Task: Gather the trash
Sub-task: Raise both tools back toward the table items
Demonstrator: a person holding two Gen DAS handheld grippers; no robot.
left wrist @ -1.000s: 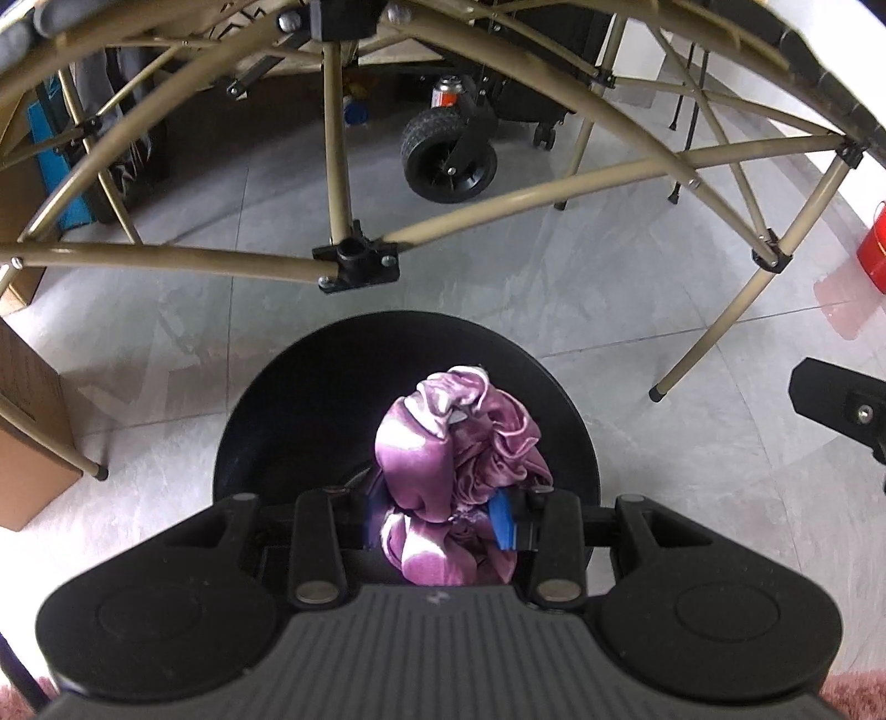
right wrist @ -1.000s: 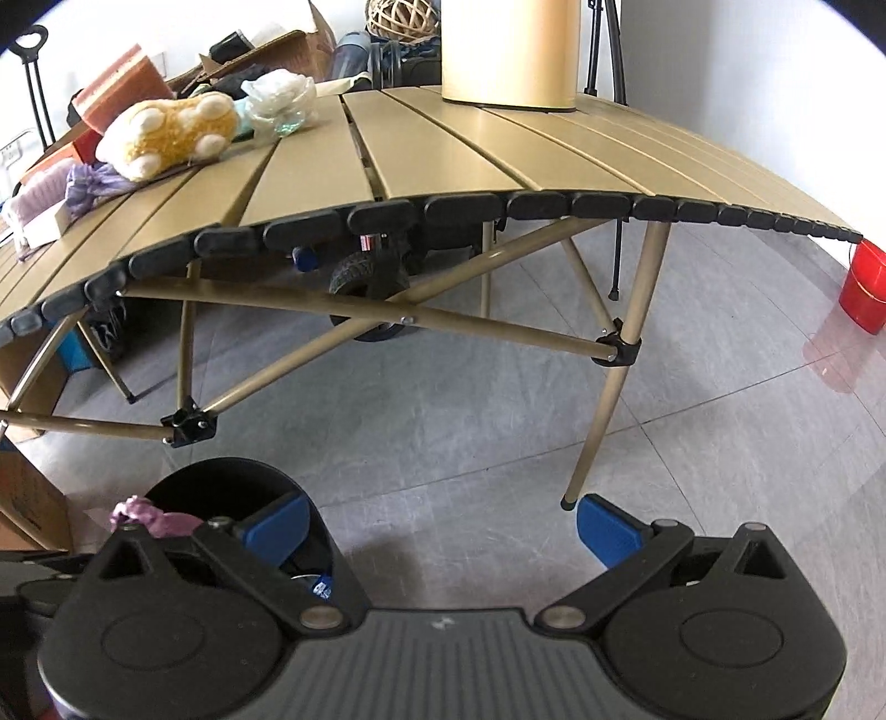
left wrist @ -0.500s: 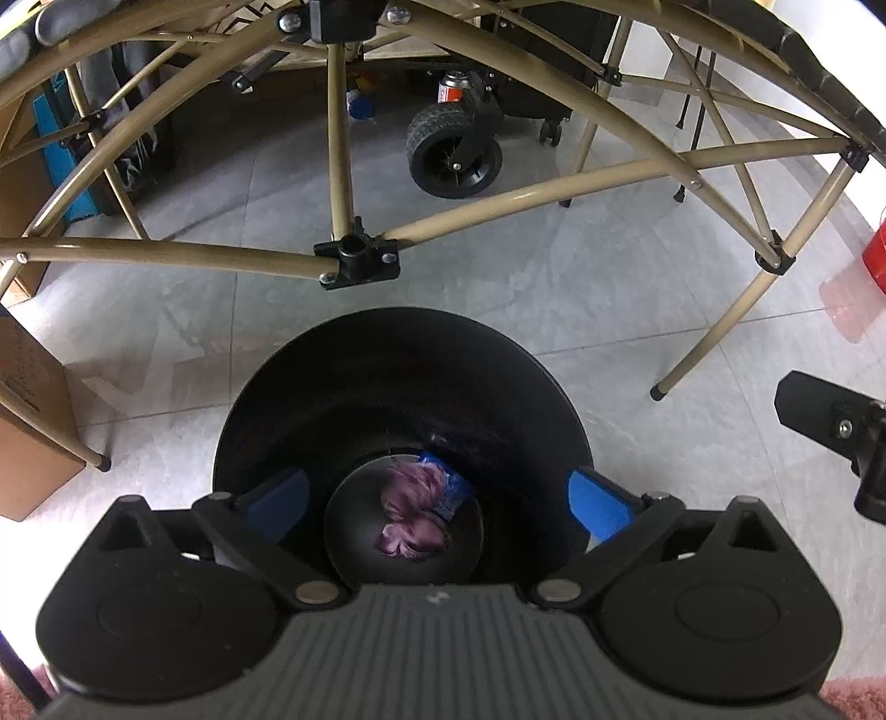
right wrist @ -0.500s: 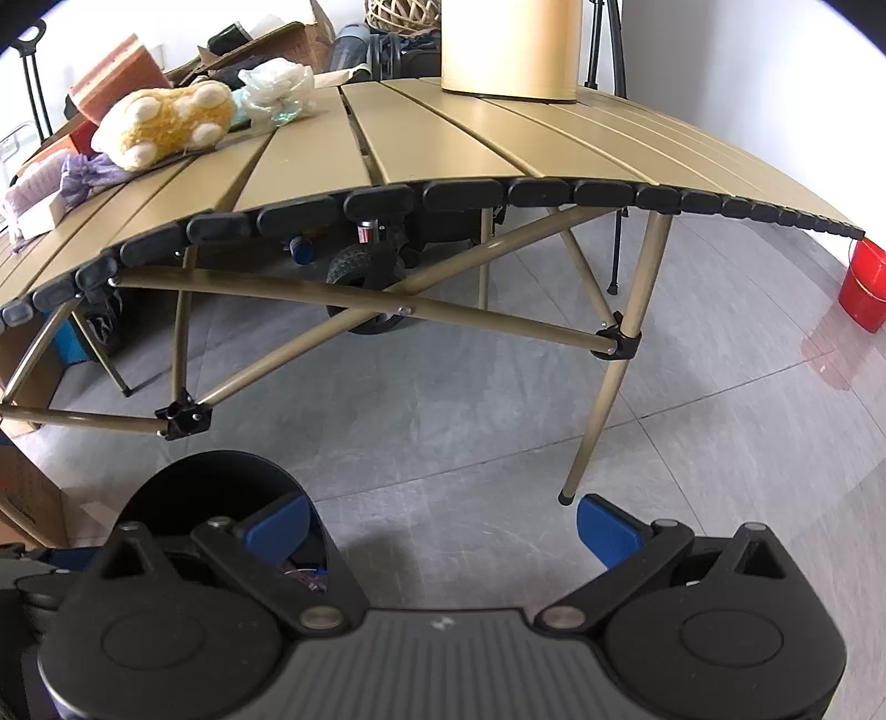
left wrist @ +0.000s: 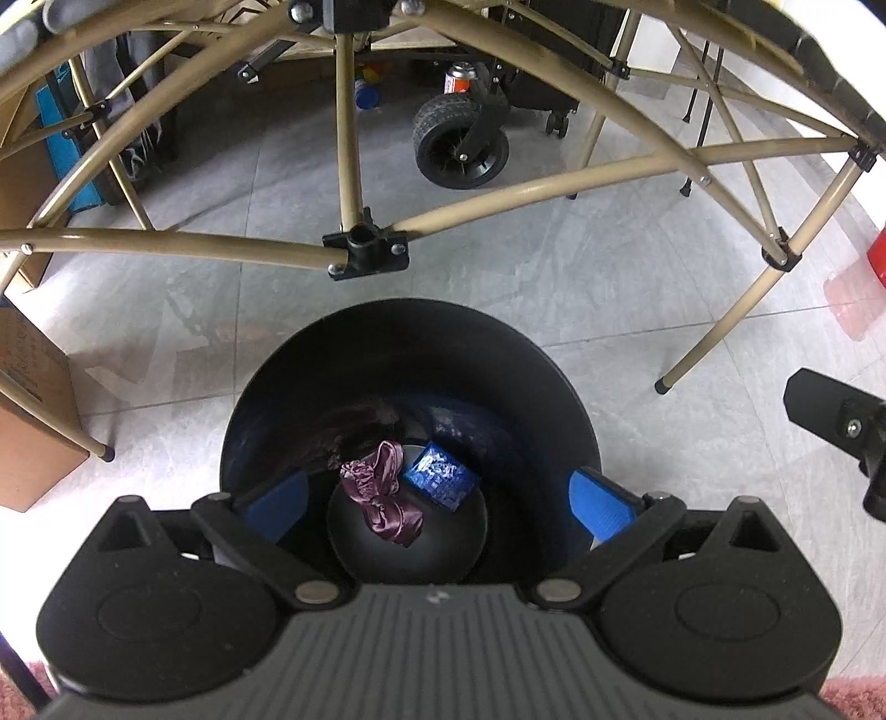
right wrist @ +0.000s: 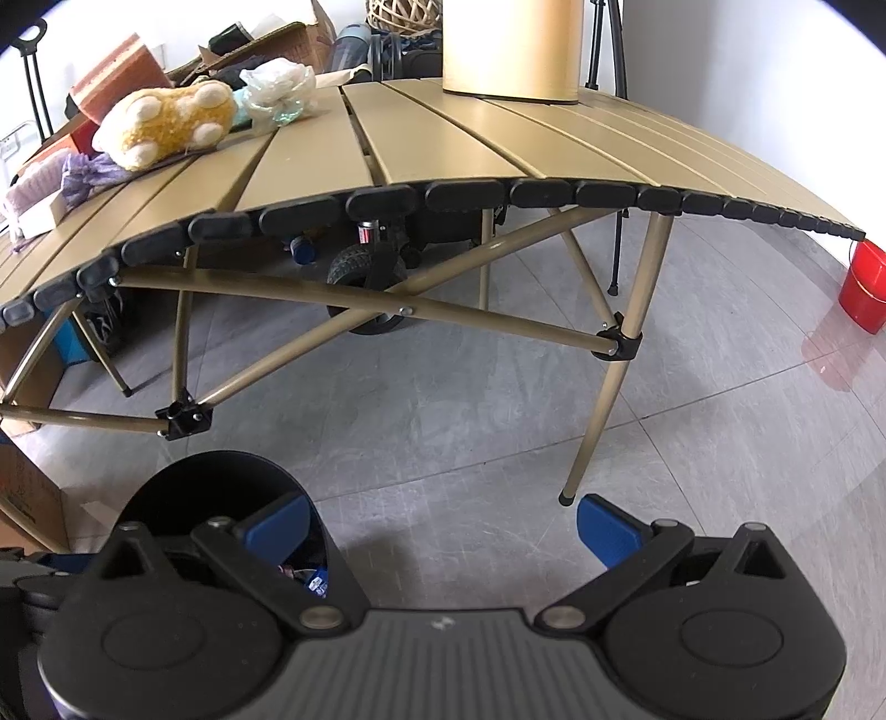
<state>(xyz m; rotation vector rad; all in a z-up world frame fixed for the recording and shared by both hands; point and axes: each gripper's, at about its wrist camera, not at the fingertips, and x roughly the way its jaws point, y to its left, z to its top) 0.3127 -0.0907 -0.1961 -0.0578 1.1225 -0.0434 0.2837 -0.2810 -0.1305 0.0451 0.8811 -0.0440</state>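
Note:
A round black trash bin (left wrist: 410, 332) stands on the grey floor beside the folding table. At its bottom lie a crumpled purple satin cloth (left wrist: 382, 501) and a blue wrapper (left wrist: 440, 475). My left gripper (left wrist: 437, 501) hovers over the bin's mouth, open, nothing between its blue pads. The right wrist view shows the same bin (right wrist: 216, 482) at lower left. My right gripper (right wrist: 440, 529) is open above bare floor, right of the bin. On the tan slatted table (right wrist: 432, 133) lie a yellow plush toy (right wrist: 166, 122), a clear plastic wad (right wrist: 279, 91) and a pale purple scrap (right wrist: 86, 171).
Table legs and cross braces (left wrist: 354, 243) stand just beyond the bin. A black wheel (left wrist: 459, 147) sits under the table. Cardboard boxes (left wrist: 27, 421) are at the left, a red bucket (right wrist: 864, 285) at the far right. A tall tan cylinder (right wrist: 512, 47) stands on the table.
My left gripper opened and let go of the purple satin cloth, which fell to the bottom of the bin. Both hands stayed in place.

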